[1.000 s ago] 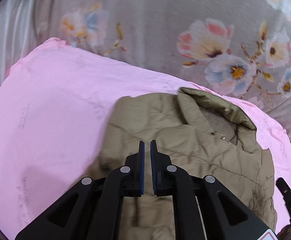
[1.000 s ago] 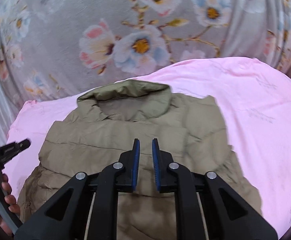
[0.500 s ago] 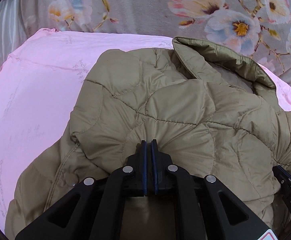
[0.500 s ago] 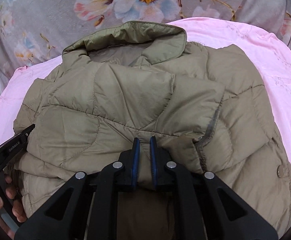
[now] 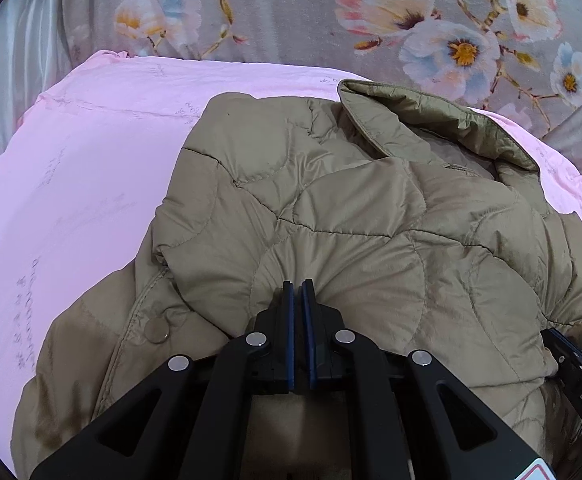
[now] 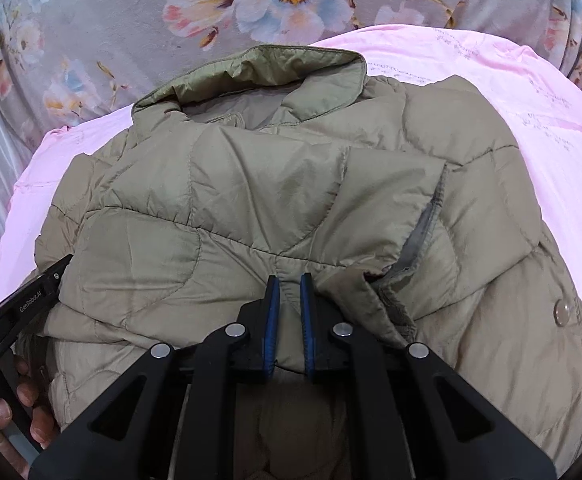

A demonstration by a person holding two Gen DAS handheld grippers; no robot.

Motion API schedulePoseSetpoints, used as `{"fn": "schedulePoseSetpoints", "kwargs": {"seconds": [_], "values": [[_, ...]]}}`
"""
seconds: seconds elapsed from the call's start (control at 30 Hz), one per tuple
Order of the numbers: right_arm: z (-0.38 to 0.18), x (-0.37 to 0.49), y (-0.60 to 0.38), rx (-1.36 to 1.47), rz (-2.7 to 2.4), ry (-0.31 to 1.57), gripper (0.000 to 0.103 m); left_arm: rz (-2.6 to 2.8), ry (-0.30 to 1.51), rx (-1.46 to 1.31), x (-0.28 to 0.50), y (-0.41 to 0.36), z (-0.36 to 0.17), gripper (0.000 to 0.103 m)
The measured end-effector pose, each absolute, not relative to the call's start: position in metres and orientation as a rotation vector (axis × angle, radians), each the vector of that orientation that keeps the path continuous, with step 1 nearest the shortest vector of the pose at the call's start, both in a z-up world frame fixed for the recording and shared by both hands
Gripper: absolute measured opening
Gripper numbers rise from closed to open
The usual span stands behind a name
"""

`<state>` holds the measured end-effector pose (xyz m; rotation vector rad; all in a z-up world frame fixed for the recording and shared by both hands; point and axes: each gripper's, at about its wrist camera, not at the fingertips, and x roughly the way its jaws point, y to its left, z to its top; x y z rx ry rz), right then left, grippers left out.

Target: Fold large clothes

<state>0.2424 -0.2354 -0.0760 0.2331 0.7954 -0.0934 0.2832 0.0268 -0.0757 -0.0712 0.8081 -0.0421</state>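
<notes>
Olive quilted jacket [image 5: 351,220] lies partly folded on pink sheet [image 5: 71,184]; collar upturned.

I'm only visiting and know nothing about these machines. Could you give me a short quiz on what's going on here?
1. True or false: the left gripper is shut on the quilted jacket.
2. What lies directly under the jacket: A) wooden table, B) pink sheet, C) bare floor?
3. Fill in: fabric bunches between the blue pads of the right gripper, so it is ____ on the jacket.

Key: 1 true; 2 B; 3 shut.
</notes>
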Motion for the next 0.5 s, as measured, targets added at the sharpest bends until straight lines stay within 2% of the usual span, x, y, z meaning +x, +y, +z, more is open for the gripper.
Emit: {"fn": "schedulePoseSetpoints", "kwargs": {"seconds": [0.1,0.2,0.23,0.27,0.3,0.33,0.5], "values": [[-0.059,0.241,-0.236,0.243,-0.08,0.783,0.013,-0.052,0.828,-0.086,0.283,0.031,-0.061,0.009],[-0.032,0.244,-0.246,0.297,-0.062,0.705,0.039,-0.085,0.781,-0.136,0.293,0.033,-0.027,0.011],[-0.022,0.25,-0.252,0.314,-0.068,0.677,0.049,-0.097,0.782,-0.157,0.3,0.033,-0.014,0.02],[-0.014,0.256,-0.258,0.335,-0.073,0.659,0.052,-0.109,0.789,-0.181,0.308,0.031,-0.005,0.03],[-0.008,0.266,-0.266,0.367,-0.073,0.647,0.052,-0.125,0.793,-0.221,0.321,0.03,0.002,0.056],[-0.005,0.273,-0.273,0.397,-0.073,0.647,0.052,-0.134,0.8,-0.263,0.333,0.029,0.005,0.067],[-0.015,0.316,-0.31,0.569,-0.111,0.66,0.053,-0.16,0.913,-0.421,0.395,0.023,-0.033,0.066]]}}
